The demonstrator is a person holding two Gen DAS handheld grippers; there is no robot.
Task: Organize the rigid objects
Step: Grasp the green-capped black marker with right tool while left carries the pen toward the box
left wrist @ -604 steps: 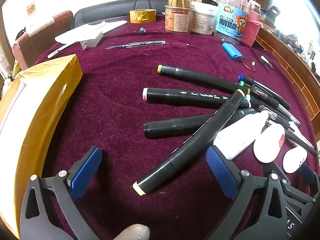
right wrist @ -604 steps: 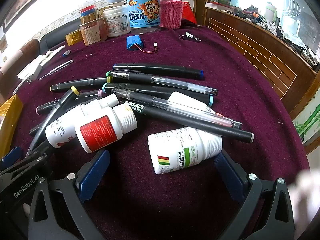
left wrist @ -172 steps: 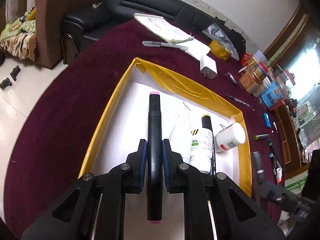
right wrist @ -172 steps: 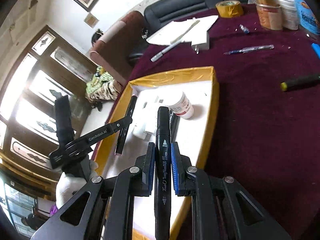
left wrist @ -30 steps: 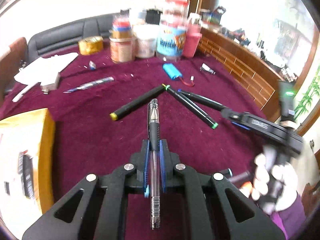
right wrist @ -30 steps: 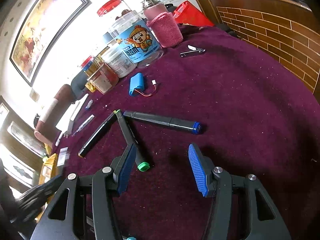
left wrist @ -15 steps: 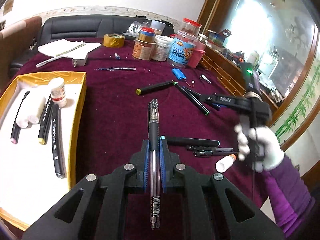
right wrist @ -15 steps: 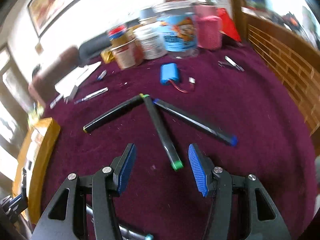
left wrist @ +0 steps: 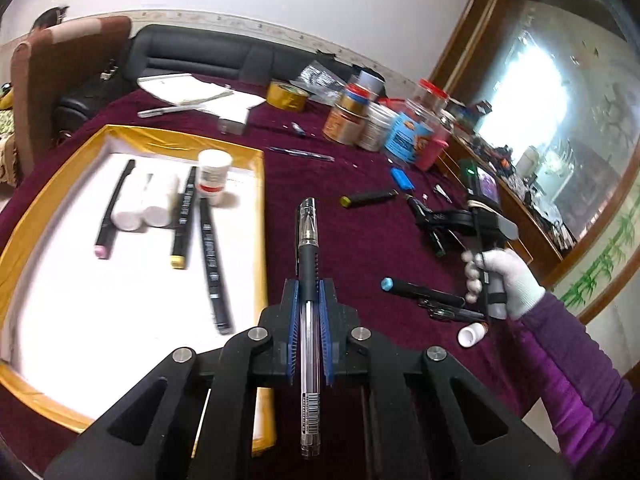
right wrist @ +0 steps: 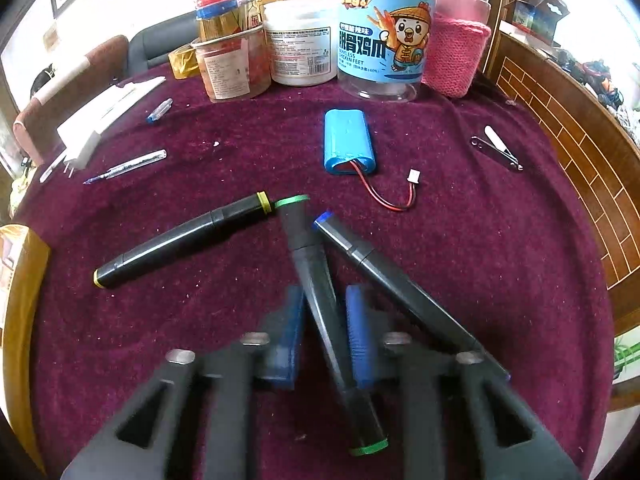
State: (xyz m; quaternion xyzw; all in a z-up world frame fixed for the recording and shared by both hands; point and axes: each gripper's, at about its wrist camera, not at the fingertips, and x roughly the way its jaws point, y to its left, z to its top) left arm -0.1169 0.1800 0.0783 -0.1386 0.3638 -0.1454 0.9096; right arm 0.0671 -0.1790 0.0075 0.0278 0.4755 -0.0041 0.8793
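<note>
Now left gripper (left wrist: 307, 304) pinching clear ribbed pen (left wrist: 307, 264), right gripper (right wrist: 320, 320) — just closing — clamps matte green-tipped marker (right wrist: 320, 304).

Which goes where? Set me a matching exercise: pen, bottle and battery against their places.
Things:
1. pen
2. bottle
3. battery

Places:
A. lying on the cloth
B. clamped in the left gripper
C. standing in the tray

Pairs: 1-B, 2-C, 3-A.
</note>
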